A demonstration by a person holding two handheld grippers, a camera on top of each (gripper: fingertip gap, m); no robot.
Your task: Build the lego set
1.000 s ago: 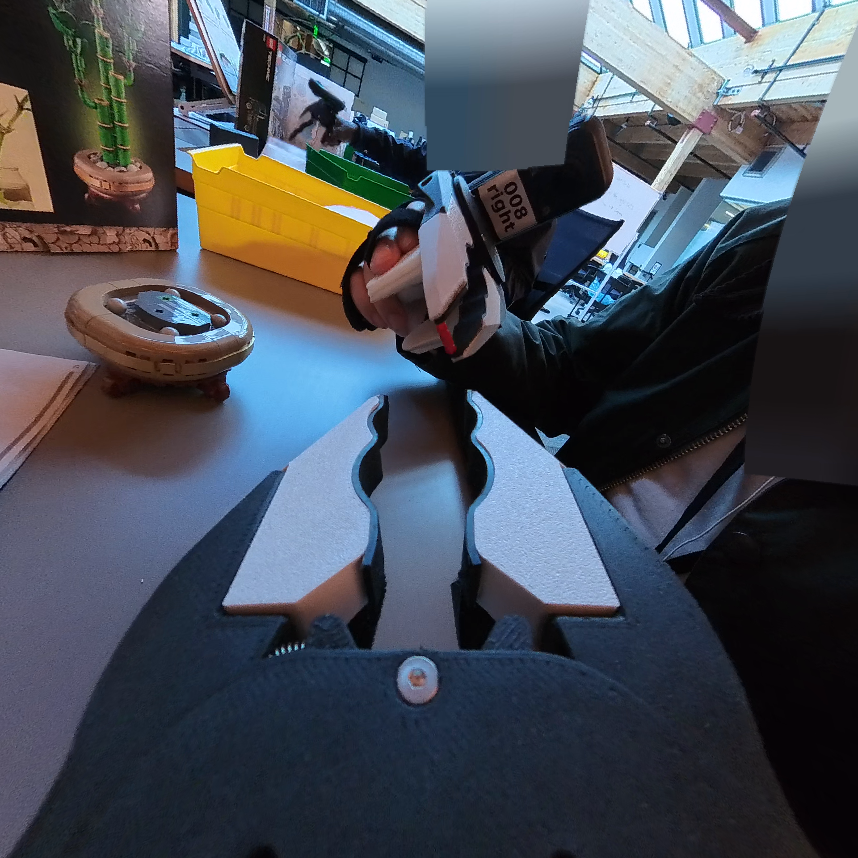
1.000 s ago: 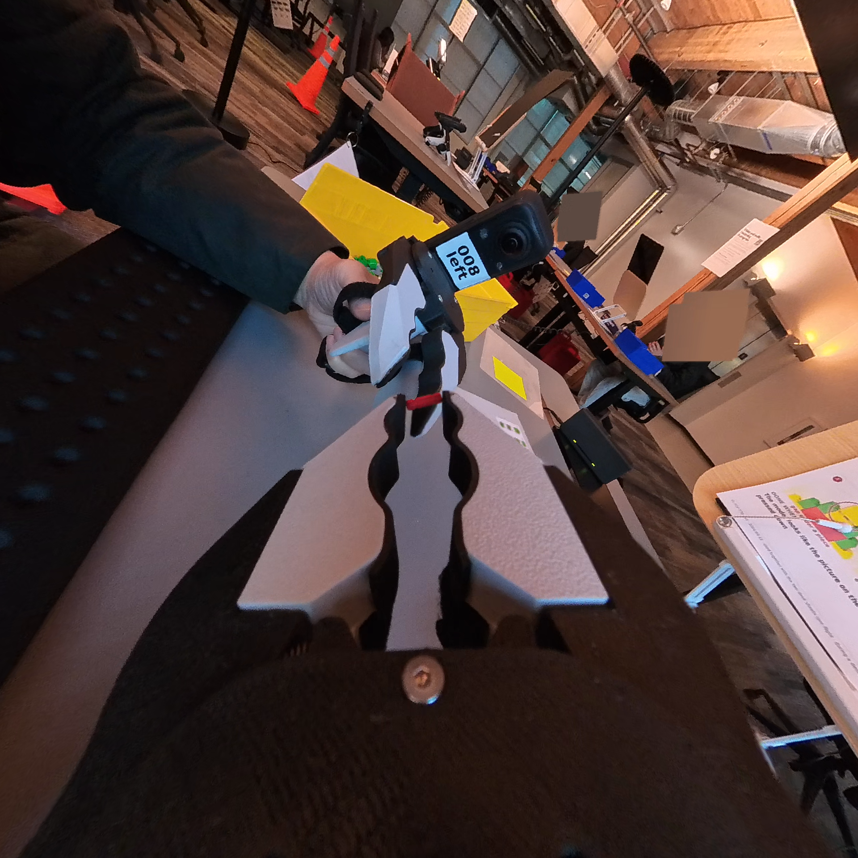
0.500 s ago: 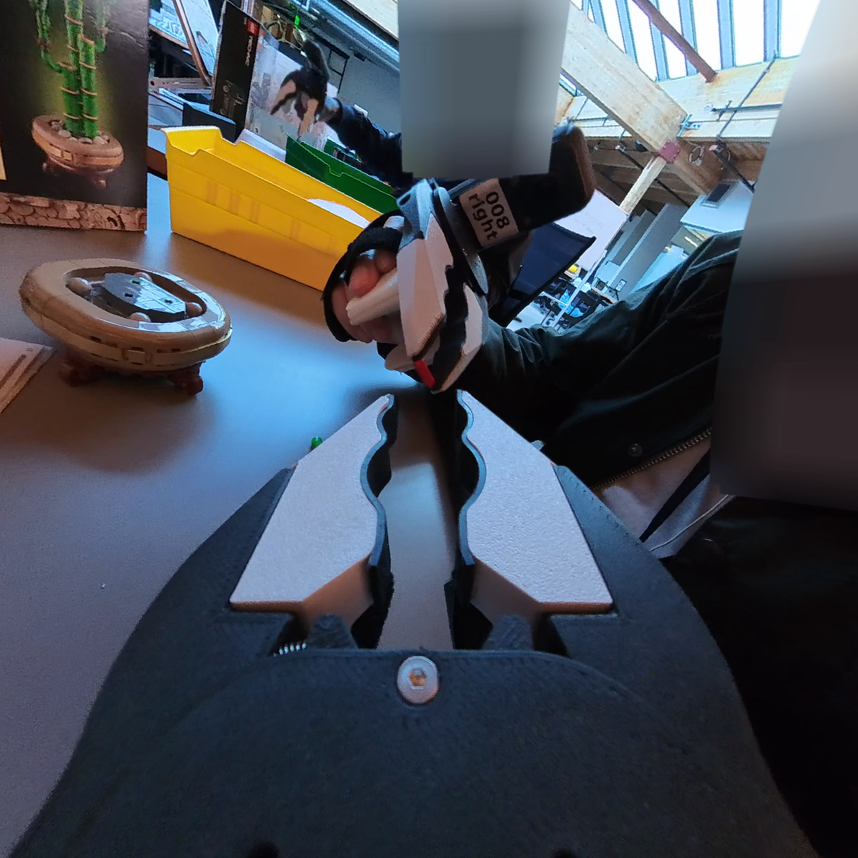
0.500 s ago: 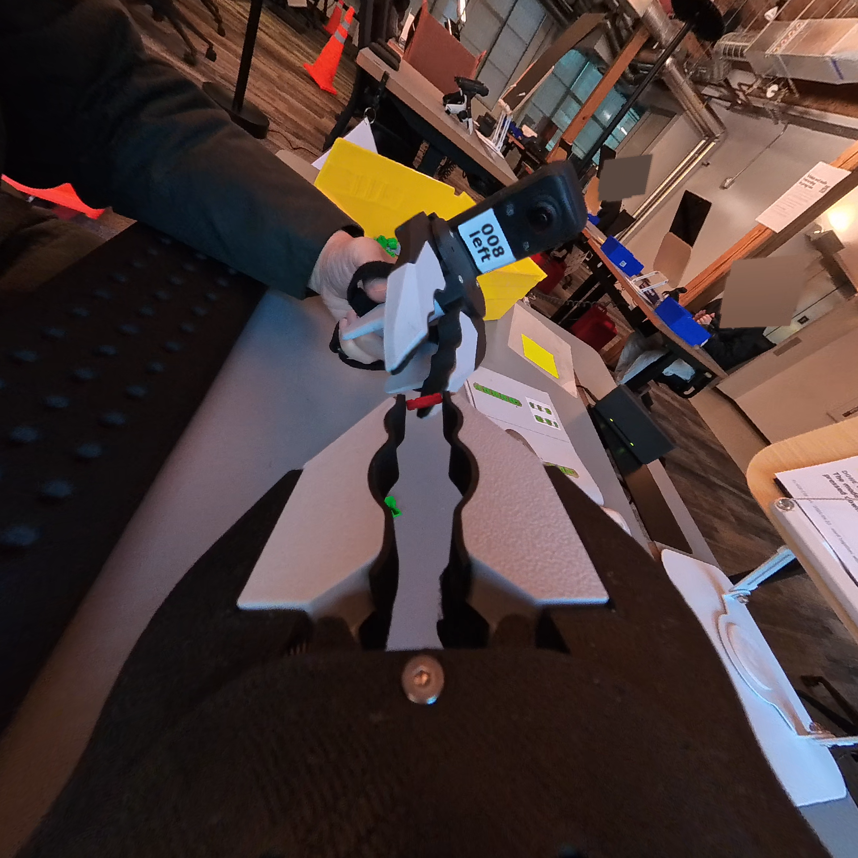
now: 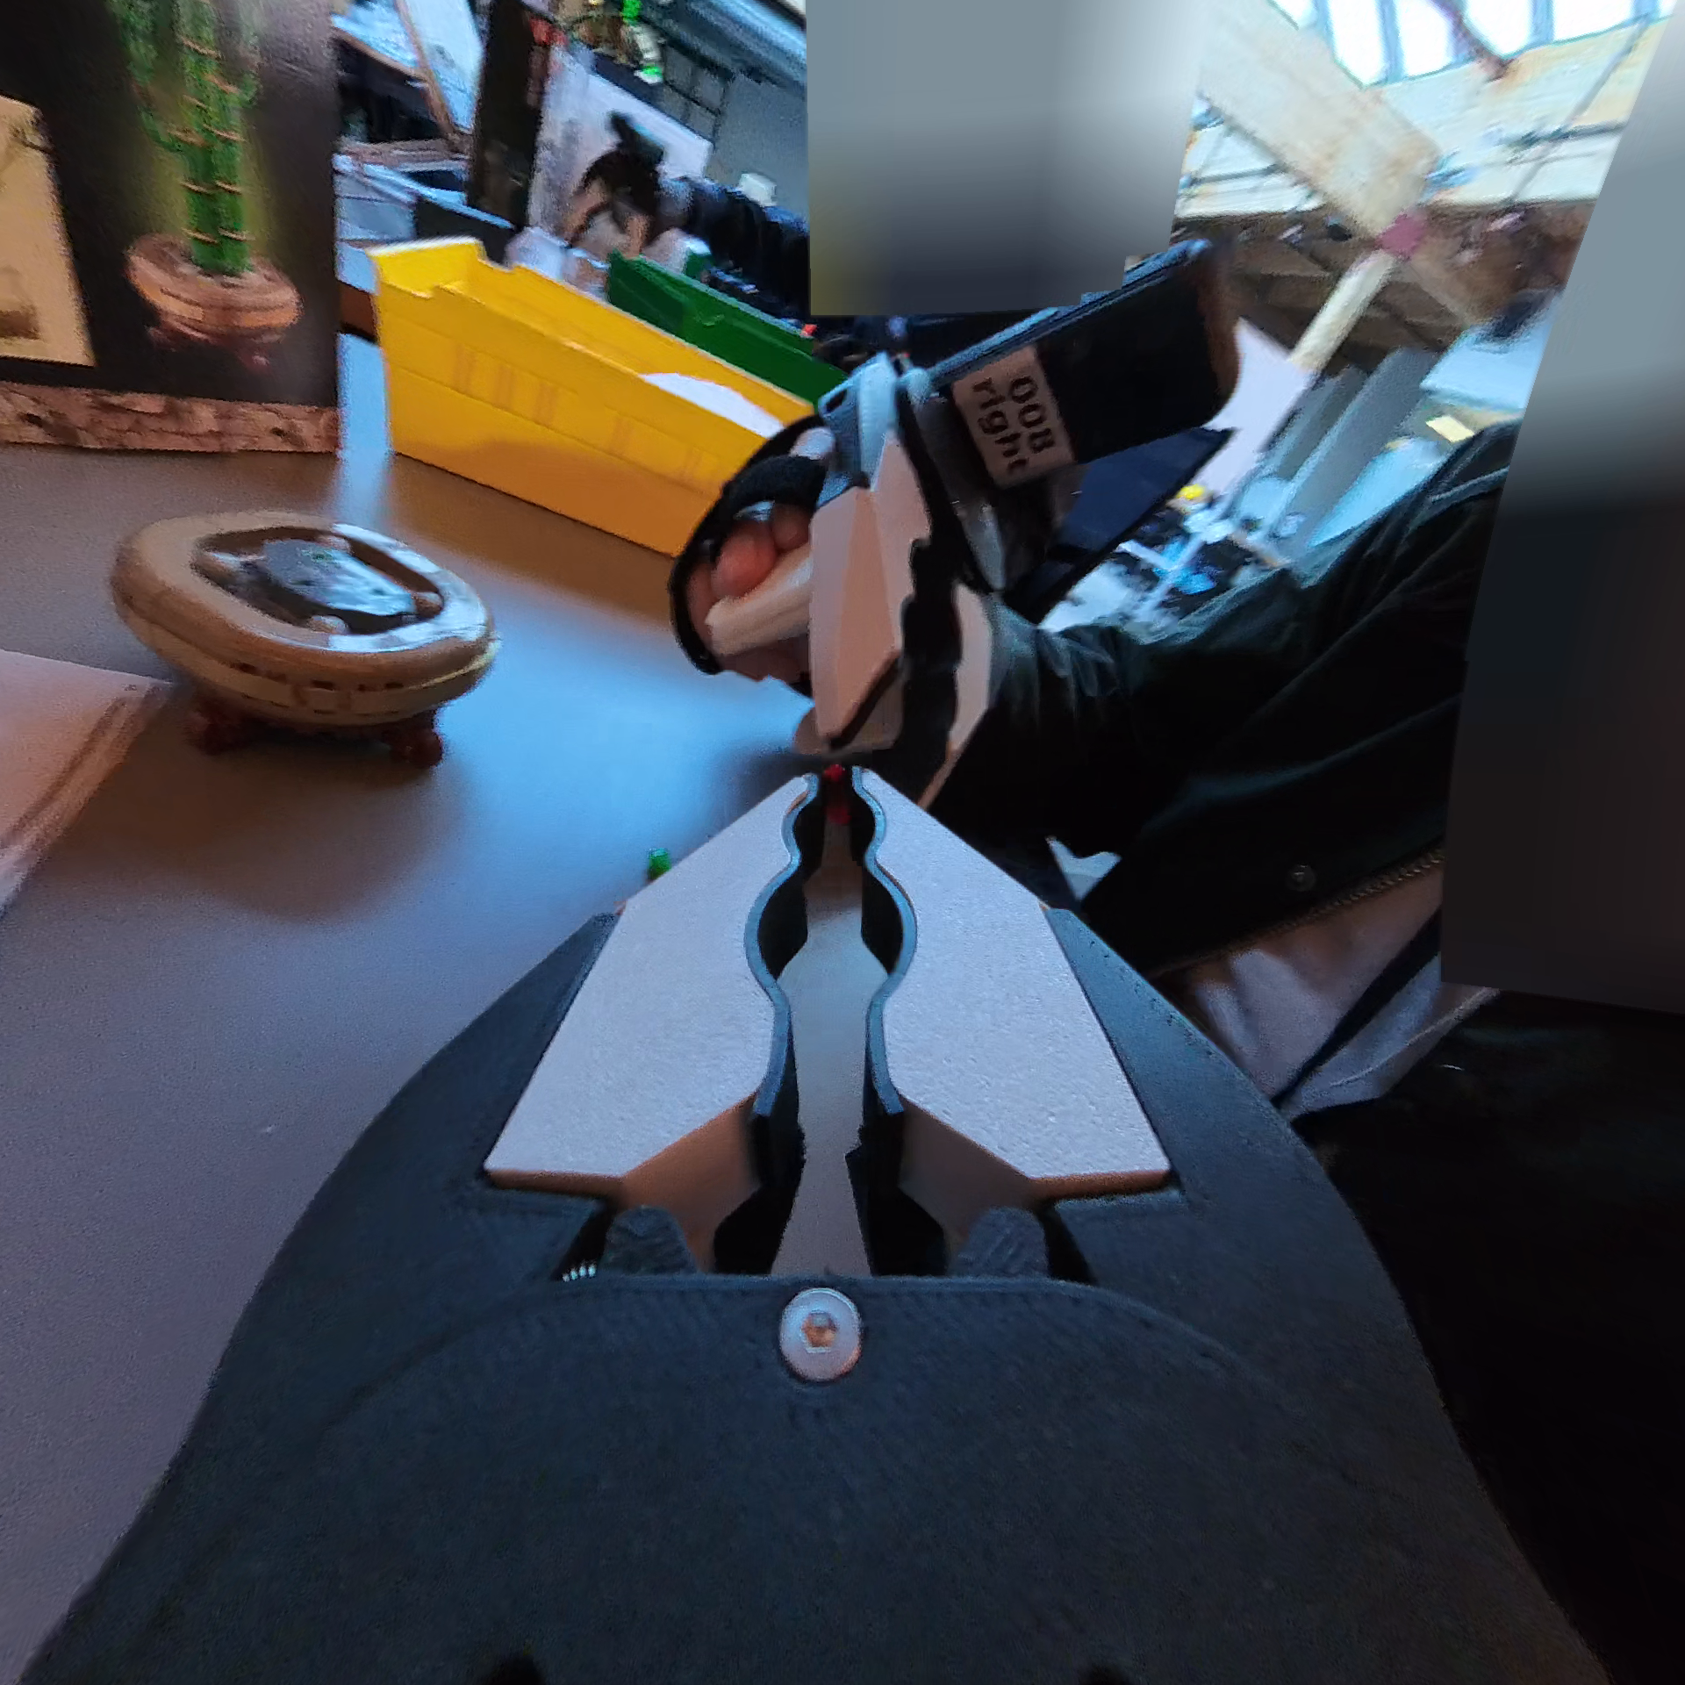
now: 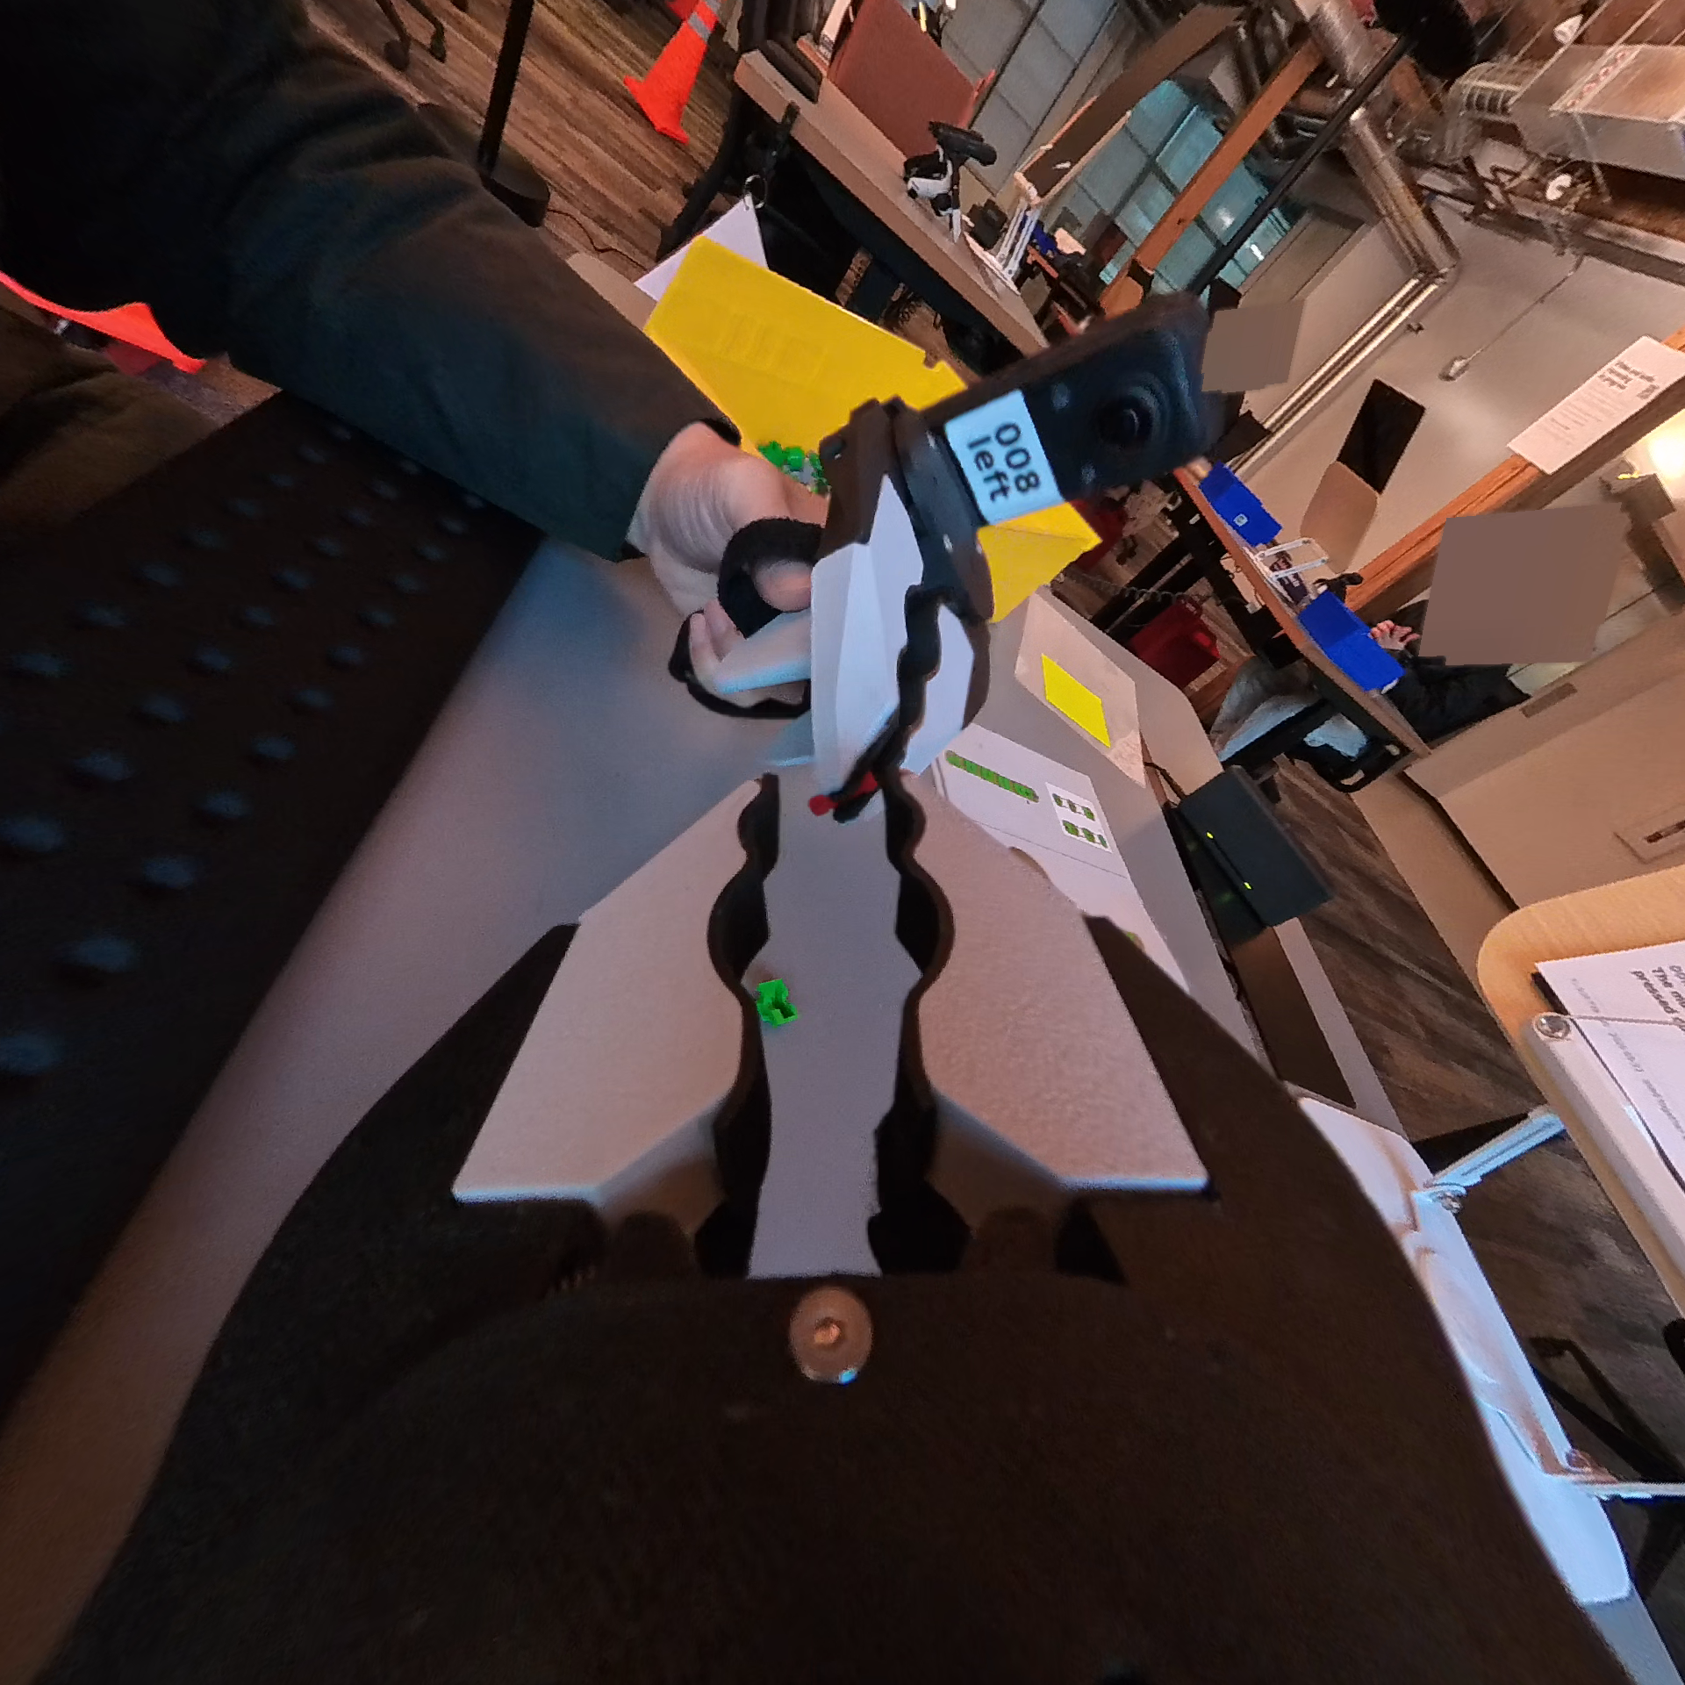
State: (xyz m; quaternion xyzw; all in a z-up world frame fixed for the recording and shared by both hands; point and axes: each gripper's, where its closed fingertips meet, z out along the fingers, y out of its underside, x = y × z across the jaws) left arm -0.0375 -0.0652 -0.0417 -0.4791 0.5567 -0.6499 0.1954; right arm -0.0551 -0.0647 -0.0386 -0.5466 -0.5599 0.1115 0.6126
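On the grey desk (image 5: pixel 273 957) a small green brick (image 6: pixel 776 1003) lies loose at 11 o'clock of the left gripper (image 5: pixel 832 802). A short red pin (image 6: pixel 834 802) is pinched in its narrow jaws; the right gripper (image 6: pixel 825 802) is held wide. A handover seems in hand, calling for closure on the pin.

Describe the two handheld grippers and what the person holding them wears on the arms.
Both the left gripper and right gripper have a black textured body, pale wedge-shaped fingers with wavy black inner edges, a black camera on top with a label, and a black hand strap. The sleeves are dark.

Orange traffic cone (image 6: pixel 677 66), blue bins (image 6: pixel 1348 644), black box (image 6: pixel 1249 859)
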